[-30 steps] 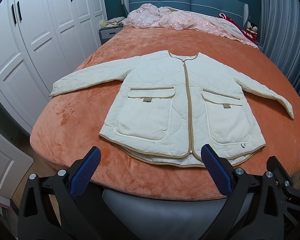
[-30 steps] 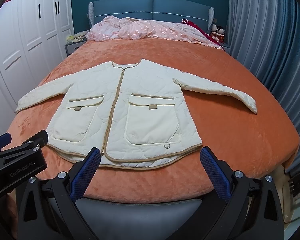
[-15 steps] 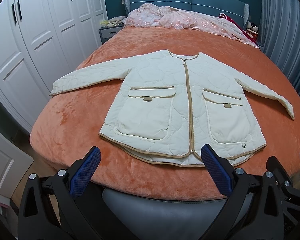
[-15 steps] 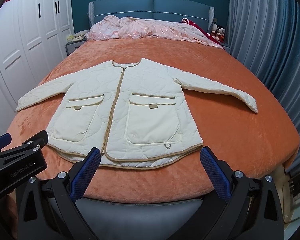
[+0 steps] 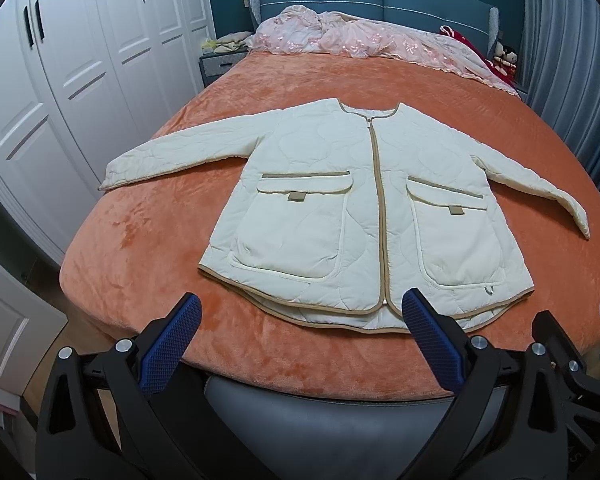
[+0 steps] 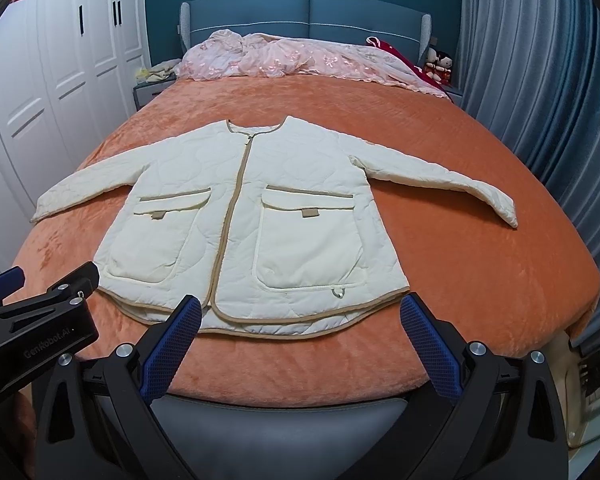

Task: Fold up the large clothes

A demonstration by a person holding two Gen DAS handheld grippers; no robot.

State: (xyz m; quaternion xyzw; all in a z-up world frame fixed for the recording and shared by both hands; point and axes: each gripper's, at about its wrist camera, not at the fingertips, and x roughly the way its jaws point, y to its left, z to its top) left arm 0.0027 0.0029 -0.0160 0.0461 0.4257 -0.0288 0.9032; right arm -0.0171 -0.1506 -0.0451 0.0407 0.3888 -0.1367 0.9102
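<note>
A cream quilted jacket (image 5: 340, 200) with tan trim and two front pockets lies flat, face up, zipped, on the orange bedspread (image 5: 140, 248). Both sleeves are spread out to the sides. It also shows in the right wrist view (image 6: 260, 216). My left gripper (image 5: 300, 340) is open and empty, held at the foot of the bed just short of the hem. My right gripper (image 6: 300, 340) is open and empty, also just short of the hem. The left gripper's body shows at the left edge of the right wrist view (image 6: 32, 320).
A pink lace blanket (image 5: 360, 40) is heaped by the blue headboard (image 6: 308, 12). White wardrobes (image 5: 60, 60) stand left of the bed, with a nightstand (image 5: 220, 64). Blue curtains (image 6: 540, 80) hang on the right. A grey padded bed frame (image 6: 292, 432) runs along the foot.
Both grippers have edged very slightly towards the jacket's hem. The jacket has not moved.
</note>
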